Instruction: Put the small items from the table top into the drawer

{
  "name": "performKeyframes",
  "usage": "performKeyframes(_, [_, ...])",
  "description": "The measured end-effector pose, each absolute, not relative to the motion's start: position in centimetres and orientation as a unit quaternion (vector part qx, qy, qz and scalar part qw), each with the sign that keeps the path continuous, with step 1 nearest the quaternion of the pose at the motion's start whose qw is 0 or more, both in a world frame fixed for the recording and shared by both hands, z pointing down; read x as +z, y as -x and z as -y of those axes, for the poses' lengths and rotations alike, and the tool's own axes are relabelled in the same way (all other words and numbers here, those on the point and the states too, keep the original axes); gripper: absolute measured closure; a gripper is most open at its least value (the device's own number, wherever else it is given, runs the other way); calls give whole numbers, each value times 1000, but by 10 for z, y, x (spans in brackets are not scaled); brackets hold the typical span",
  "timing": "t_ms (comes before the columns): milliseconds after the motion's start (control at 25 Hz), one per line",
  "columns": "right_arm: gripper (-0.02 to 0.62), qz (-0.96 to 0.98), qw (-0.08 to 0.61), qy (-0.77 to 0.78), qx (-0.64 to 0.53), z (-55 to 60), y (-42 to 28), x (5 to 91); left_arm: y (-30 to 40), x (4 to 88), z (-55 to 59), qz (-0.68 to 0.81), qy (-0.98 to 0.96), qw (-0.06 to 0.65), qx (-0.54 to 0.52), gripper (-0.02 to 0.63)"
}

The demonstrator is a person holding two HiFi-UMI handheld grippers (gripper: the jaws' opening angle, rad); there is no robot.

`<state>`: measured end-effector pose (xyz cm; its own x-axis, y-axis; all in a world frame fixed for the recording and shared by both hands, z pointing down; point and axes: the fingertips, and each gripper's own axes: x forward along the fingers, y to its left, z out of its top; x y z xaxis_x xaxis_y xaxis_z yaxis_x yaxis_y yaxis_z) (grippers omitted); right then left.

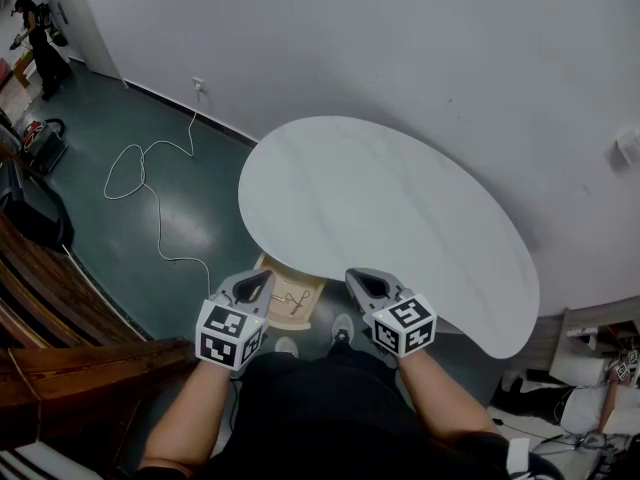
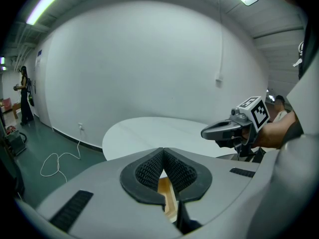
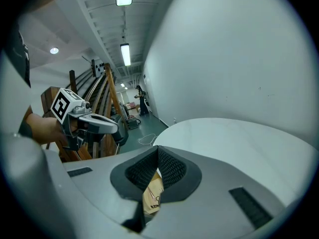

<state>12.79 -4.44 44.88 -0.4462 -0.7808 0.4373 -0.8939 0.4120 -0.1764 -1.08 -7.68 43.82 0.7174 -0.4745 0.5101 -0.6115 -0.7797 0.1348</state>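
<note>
- You are holding two grippers at the table's near edge: the left gripper (image 1: 252, 288) and the right gripper (image 1: 370, 285), each with its jaws pressed together and gripping nothing.
- One open drawer (image 1: 316, 293) is sitting between them under the table (image 1: 380, 208). Thin small items (image 1: 294, 298) are lying inside, too small to count.
- One cable (image 1: 140, 168) is trailing across the floor (image 1: 200, 218) at far left, toward the wall (image 1: 350, 48).

One white worktop (image 1: 400, 208). One open drawer (image 1: 313, 292) at its near edge, holding perhaps two or three small items (image 1: 294, 299), too tiny to count. Two tools: left tool (image 1: 252, 286), right tool (image 1: 366, 282). One cable (image 1: 150, 198), far left.
</note>
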Motion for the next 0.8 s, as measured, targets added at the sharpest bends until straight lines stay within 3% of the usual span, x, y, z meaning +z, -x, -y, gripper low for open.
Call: performKeyframes(800, [588,834,157,-491,194,41,-119,451,18,438,73,301,-913,147,235,592])
